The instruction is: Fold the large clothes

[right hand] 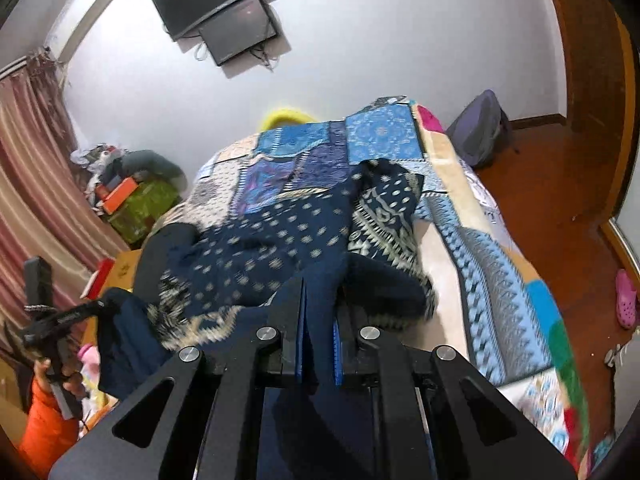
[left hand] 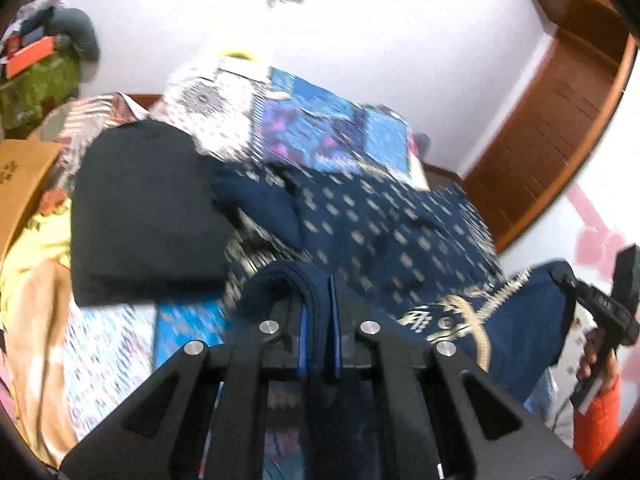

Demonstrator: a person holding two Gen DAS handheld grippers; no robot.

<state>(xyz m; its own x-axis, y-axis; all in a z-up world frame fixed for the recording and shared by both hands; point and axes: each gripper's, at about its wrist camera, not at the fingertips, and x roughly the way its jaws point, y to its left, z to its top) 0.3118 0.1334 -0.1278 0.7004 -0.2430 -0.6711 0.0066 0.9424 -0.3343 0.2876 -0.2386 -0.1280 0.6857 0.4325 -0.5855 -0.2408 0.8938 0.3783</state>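
White walls and a wooden door (left hand: pixel 560 120) framed the bed, its patchwork quilt (right hand: pixel 500 248) printed in blue geometric blocks; across it lay the navy garment (right hand: pixel 272 240), soft, crumpled, dotted pale with cream zigzag borders; the left gripper (left hand: pixel 318 312) pinched a thick rolled hem; the right gripper (right hand: pixel 320 320) was clamped on another navy fold, lifting it.

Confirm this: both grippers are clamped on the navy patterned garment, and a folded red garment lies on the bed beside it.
One thing is wrong: the folded garment is black, not red, as the left wrist view shows. The rest holds: the left gripper and right gripper are both clamped on the navy patterned garment over the bed.
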